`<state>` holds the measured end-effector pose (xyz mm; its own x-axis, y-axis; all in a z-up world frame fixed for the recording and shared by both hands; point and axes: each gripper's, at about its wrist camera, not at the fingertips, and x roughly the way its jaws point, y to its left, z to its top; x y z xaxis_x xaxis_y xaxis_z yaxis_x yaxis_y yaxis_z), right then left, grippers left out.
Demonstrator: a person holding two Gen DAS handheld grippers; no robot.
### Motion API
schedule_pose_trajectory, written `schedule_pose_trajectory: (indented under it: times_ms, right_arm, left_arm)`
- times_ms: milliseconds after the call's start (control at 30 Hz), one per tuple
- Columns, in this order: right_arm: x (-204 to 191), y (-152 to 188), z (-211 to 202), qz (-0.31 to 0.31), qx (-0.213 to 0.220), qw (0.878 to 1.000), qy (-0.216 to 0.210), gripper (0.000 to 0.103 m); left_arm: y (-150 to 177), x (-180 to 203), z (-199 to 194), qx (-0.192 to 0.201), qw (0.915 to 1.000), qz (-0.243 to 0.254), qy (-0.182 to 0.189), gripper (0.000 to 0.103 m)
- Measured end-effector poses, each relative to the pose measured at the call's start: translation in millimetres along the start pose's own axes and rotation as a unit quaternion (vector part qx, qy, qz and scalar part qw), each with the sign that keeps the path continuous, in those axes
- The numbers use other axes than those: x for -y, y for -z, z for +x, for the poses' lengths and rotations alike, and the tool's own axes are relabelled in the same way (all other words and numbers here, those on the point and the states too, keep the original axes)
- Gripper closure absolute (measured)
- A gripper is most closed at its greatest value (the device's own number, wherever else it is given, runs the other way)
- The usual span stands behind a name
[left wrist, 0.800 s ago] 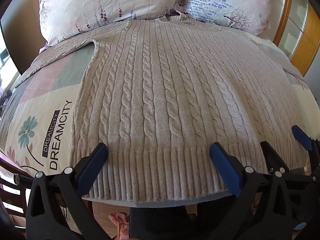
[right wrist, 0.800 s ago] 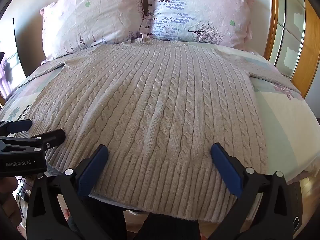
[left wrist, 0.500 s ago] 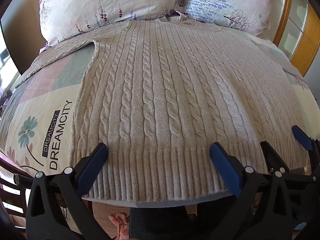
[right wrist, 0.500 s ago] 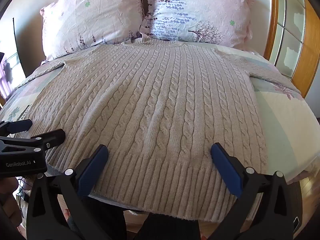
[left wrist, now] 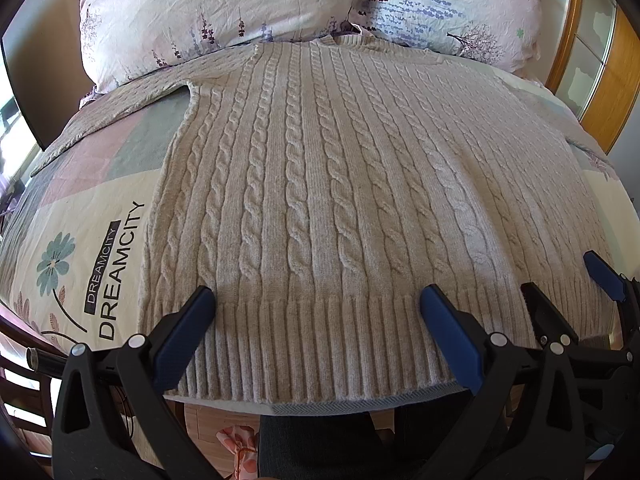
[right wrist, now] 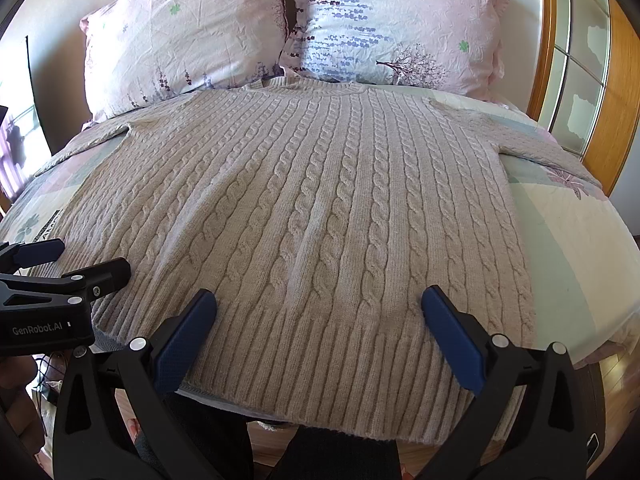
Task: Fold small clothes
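Note:
A beige cable-knit sweater [left wrist: 328, 184] lies flat on the bed, neck toward the pillows, ribbed hem at the near edge. It also shows in the right wrist view [right wrist: 320, 216]. My left gripper [left wrist: 316, 300] is open, its blue fingers spread over the hem's left part. My right gripper [right wrist: 320, 300] is open, its fingers spread over the hem's right part. Neither holds cloth. The right gripper shows at the right of the left wrist view [left wrist: 572, 280]; the left gripper shows at the left of the right wrist view [right wrist: 68, 260].
Two floral pillows [left wrist: 216, 12] [right wrist: 396, 28] lean at the head of the bed. The bedsheet [left wrist: 80, 240] carries the print DREAMCITY. A wooden-framed panel [right wrist: 580, 60] stands at the right. The wooden floor [left wrist: 208, 416] shows below the bed's near edge.

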<state>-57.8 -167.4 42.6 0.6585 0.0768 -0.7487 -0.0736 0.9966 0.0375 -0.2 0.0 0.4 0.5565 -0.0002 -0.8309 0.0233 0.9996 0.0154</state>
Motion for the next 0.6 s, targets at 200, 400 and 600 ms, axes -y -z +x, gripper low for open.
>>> schedule_pose_trajectory:
  times_ms: [200,400,600]
  right_arm:
    - [0.0,0.1,-0.1,0.000,0.000,1.000,0.000,0.001]
    - [0.0,0.1,-0.2,0.000,0.000,1.000,0.000,0.001]
    - [0.0,0.1,-0.3,0.000,0.001,1.000,0.000,0.001]
  left_arm:
    - [0.1,0.0,-0.1,0.001,1.0000,0.000,0.000,0.002]
    - [-0.4,0.0,0.1,0.002,1.0000,0.000,0.000,0.002]
    - [-2.9,0.6,-1.4,0.003,1.0000,0.000,0.000,0.002]
